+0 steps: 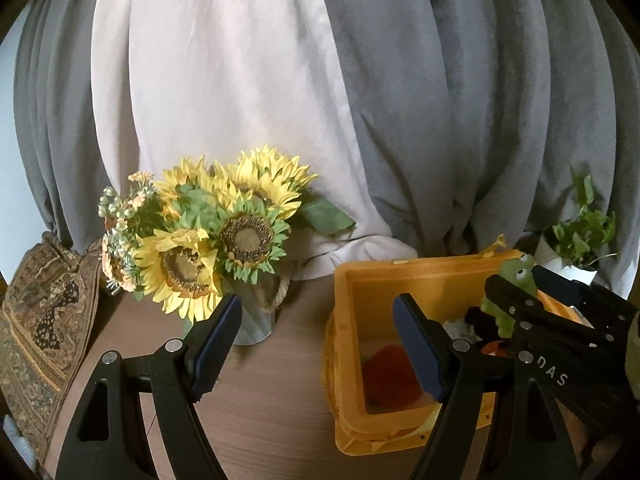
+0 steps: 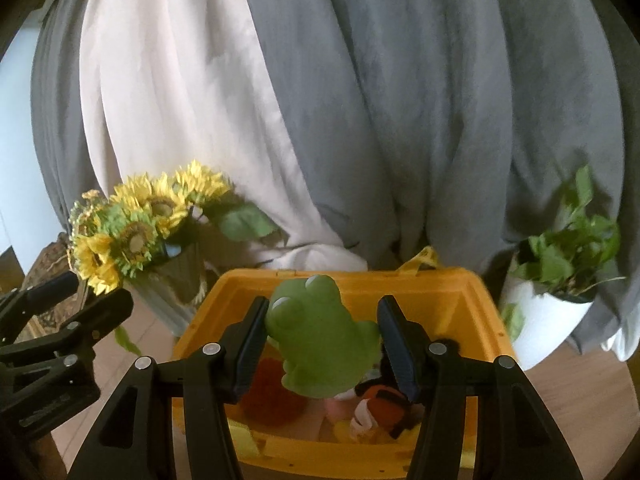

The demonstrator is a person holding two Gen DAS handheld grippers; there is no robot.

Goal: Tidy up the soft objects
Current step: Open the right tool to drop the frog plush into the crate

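Grey and pale pink curtains (image 2: 280,100) hang in folds behind a brown wooden table (image 1: 260,400).

A green frog toy (image 2: 320,340) is gripped in the right gripper (image 2: 324,344), its two dark pads pressing the frog's sides. It hangs above the open top of a yellow bin (image 2: 472,300) that stands on the table. In the left wrist view the frog (image 1: 514,284) shows at the far right, pinched between the fingers of the right gripper (image 1: 516,292), over the bin's right part (image 1: 348,320).

Inside the bin lie other soft toys: an orange-red one (image 2: 272,396) at the left, an orange, white and black plush (image 2: 380,404) at the right, and something dark and furry (image 2: 444,342) near the right wall. Their exact shapes are hard to make out.

The left gripper (image 1: 316,352) hangs with its fingers spread apart and nothing between them. One finger is over bare table, the other over the bin's left side. In the right wrist view this gripper (image 2: 80,300) appears at the left edge, beside the bin.

Left of the bin, a vase (image 1: 256,320) with a rope tie holds yellow sunflowers (image 1: 224,232) and small peach blossoms (image 1: 120,216). A patterned brown cloth (image 1: 44,328) lies at the table's far left. Right of the bin, a leafy green plant (image 2: 568,248) sits in a white pot (image 2: 544,320), close to the curtains.
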